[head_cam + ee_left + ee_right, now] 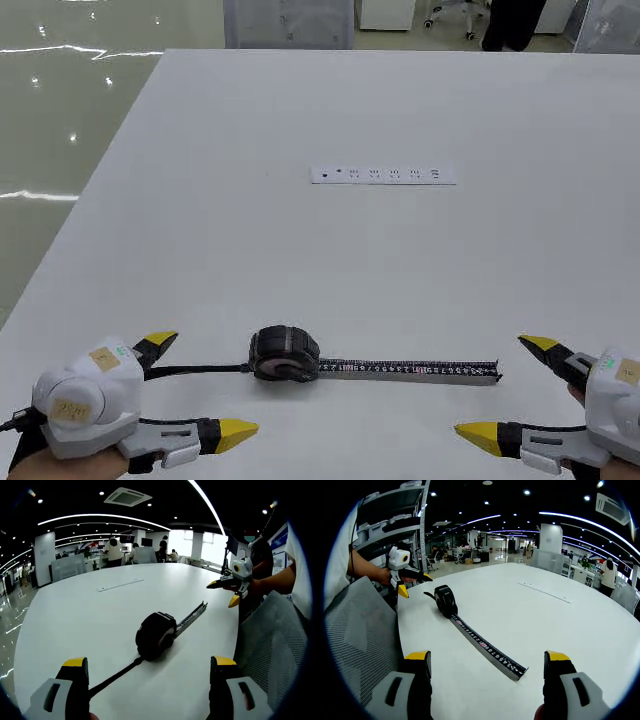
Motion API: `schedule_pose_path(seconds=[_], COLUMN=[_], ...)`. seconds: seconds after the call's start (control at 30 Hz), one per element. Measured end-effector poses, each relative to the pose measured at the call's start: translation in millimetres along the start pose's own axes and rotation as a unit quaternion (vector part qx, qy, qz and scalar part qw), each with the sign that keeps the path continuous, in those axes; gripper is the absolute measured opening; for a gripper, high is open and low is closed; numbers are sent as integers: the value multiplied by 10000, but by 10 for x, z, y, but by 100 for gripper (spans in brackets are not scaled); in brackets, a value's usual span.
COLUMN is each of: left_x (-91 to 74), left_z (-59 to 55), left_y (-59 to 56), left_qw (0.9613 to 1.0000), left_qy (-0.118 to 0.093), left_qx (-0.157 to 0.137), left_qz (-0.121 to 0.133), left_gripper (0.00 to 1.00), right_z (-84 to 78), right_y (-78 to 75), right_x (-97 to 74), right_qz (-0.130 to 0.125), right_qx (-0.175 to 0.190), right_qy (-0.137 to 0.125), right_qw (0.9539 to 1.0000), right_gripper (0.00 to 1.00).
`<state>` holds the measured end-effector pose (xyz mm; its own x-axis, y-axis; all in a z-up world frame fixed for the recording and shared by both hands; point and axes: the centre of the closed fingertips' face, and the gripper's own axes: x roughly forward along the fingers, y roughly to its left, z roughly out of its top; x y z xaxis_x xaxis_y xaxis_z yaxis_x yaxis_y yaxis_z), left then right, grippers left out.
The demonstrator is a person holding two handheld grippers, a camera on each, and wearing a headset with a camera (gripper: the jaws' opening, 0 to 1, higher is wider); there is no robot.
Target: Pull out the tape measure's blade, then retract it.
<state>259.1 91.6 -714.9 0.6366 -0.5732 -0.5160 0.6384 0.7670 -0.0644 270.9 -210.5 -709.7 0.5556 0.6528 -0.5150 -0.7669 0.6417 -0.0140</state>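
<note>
The left gripper (205,385) has its yellow-tipped jaws wide apart and holds nothing, and the right gripper (497,386) is the same. Between them the black tape measure (285,355) lies on the white table (400,260). Its blade (410,370) sticks out flat toward the right gripper and its strap (200,369) points toward the left one. A white power strip (383,175) lies farther back.

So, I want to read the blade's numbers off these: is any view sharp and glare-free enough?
Right gripper view: blade evenly lit, numerals partly legible despite fisheye bending. Head view: sharp, soft shadows, numerals too small; glare lies on the floor. Left gripper view: blade foreshortened beyond the tape measure case, unreadable.
</note>
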Motion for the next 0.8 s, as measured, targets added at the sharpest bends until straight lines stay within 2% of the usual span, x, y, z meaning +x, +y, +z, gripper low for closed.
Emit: schedule_pose_path(seconds=[0.23,0.4,0.53,0.7,0.8], left_x=[-73,-128,-181,-215,-222], left_z=[-42,-125,-144,-215,-219], left_y=[-36,-67,-82,-105,-109], left_qw=[9995,9989,9980,9979,9979], left_qy=[-120,-118,-188,-142,-141], left_qx=[-283,-417,-566,-593,-594], left_qz=[113,151,195,200,198], left_gripper=[97,97,97,98,98], right_z=[-51,-115,-129,-170,-173], right_y=[69,131,131,163,165], right_x=[-28,-65,-125,-153,-157], right_qz=[-104,-161,-235,-229,-227], right_qx=[222,300,411,454,464], right_qy=[-94,-91,-148,-123,-123], right_qw=[9997,9994,9988,9986,9986], right_gripper=[88,88,88,88,89])
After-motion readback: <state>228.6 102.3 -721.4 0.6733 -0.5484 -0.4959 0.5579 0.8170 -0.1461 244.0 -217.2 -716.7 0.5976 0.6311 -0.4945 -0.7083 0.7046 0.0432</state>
